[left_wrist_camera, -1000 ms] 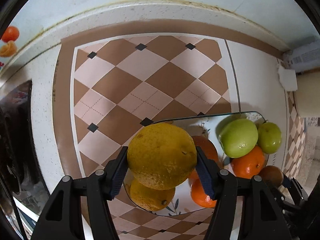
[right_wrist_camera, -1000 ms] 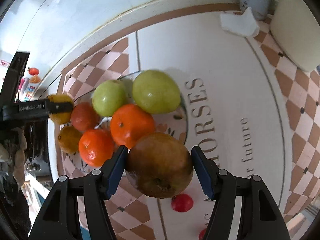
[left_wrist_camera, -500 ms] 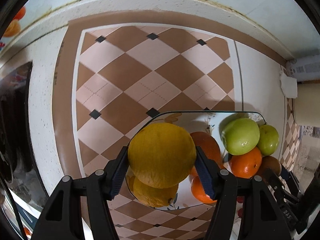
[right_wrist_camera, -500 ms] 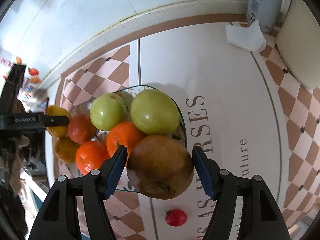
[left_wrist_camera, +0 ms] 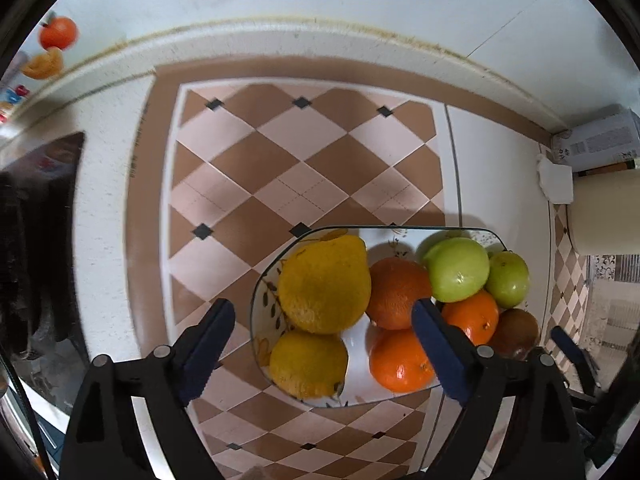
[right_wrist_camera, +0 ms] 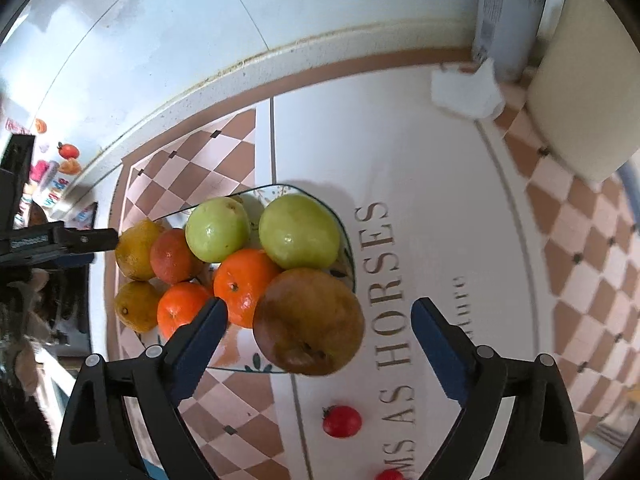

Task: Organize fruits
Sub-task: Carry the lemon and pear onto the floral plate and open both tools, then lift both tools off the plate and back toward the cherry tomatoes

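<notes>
A glass plate point(left_wrist_camera: 264, 320) point(right_wrist_camera: 348, 264) on the tiled counter holds two yellow citrus fruits, several oranges and two green apples. My left gripper point(left_wrist_camera: 323, 340) is open just above the plate; the large yellow fruit point(left_wrist_camera: 324, 284) lies free on the plate beyond its fingers, above a smaller yellow one point(left_wrist_camera: 308, 364). My right gripper point(right_wrist_camera: 319, 332) is open; the brown pear point(right_wrist_camera: 309, 321) rests at the plate's near right edge between its spread fingers, touching neither. Oranges point(right_wrist_camera: 244, 286) and green apples point(right_wrist_camera: 299, 236) fill the plate's middle.
A small red tomato point(right_wrist_camera: 342, 421) lies on the counter below the plate, another at the bottom edge point(right_wrist_camera: 390, 475). A crumpled tissue point(right_wrist_camera: 466, 92), a box point(right_wrist_camera: 508, 16) and a cream container point(right_wrist_camera: 580, 100) stand at the back right. The wall runs along the back.
Both grippers have opened. The left let go of the large yellow fruit onto the plate; the right let go of the brown pear at the plate's edge. Both pulled back slightly.
</notes>
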The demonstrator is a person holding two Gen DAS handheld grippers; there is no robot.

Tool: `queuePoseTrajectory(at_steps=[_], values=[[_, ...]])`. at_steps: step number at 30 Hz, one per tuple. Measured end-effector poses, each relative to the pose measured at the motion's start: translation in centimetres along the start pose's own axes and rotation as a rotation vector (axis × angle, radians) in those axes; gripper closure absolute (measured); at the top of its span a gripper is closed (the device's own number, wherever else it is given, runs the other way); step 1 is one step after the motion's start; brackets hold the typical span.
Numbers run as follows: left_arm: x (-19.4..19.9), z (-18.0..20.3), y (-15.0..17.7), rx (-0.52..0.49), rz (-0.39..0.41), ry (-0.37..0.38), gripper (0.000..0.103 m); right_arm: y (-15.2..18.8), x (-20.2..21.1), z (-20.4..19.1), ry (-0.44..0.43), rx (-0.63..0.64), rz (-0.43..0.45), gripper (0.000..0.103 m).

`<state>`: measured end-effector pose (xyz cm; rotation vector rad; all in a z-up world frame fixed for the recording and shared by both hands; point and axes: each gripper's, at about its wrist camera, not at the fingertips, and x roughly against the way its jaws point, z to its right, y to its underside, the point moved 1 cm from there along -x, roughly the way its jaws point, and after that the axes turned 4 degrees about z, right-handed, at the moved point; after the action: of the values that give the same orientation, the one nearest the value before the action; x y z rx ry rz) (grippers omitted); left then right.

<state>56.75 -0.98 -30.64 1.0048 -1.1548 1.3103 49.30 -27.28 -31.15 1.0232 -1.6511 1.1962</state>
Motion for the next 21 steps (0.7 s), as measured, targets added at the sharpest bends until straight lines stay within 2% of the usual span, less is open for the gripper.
queuePoseTrajectory(at_steps=[2,3,6,11,21], values=[[1.3,0.4,1.6,-0.026,0.041,-0.05,0.012,0.7,1.0,-0.5,0.042,0.024,0.004,0.008],[1.1,0.9,0.5,-0.03,0.056,-0.069,0.012,1.1,1.4,-0.7,0.055,0.033,0.004,0.008],[2.5,1.4,2.2,-0.04,0.105,-0.108,0.012,2.6,2.7,-1.3,0.076,0.053,0.006,0.008],[4.3,1.5,6.1,-0.033,0.165,-0.121,0.012,4.3,4.8,-2.5,0.08,0.083,0.016,0.008],[9.0,2.4,12.3,-0.035,0.296,-0.138,0.012,7.1,11.3,-4.8,0.052,0.111,0.115,0.008]])
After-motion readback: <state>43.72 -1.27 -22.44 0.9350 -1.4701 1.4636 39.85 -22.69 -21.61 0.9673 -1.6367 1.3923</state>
